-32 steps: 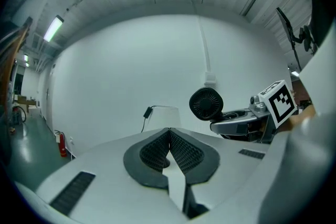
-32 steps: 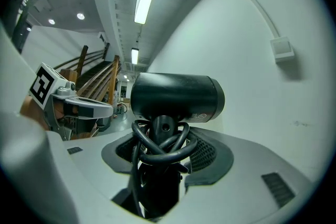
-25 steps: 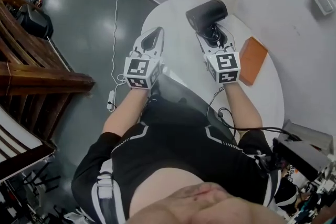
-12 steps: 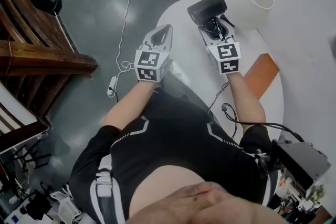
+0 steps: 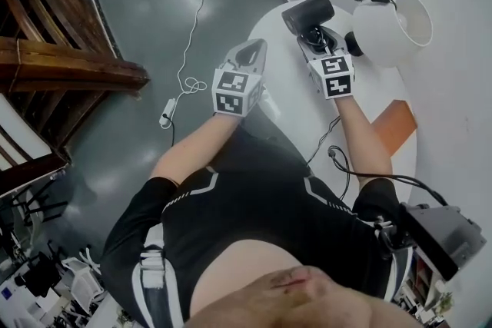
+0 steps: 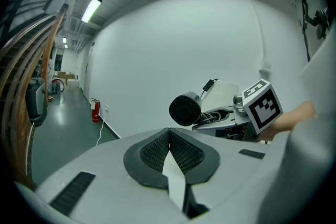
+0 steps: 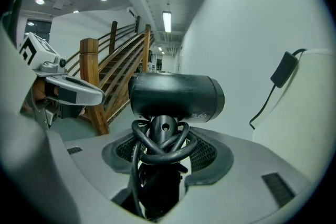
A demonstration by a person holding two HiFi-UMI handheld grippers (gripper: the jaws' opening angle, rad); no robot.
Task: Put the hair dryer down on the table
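The dryer [image 5: 307, 13] is held in the right tongs [image 5: 317, 38], its black barrel lying crosswise above the jaws, which clamp its handle. The cord [image 7: 157, 141] is looped round that handle. It sits over the far edge of the round white surface [image 5: 307, 104]; whether it touches cannot be told. A white lampshade [image 5: 392, 31] lies just beside it. The left tongs [image 5: 250, 56] are nearby over the surface's left edge, jaws closed together with nothing between them. An orange slab [image 5: 396, 127] lies nearer on the surface.
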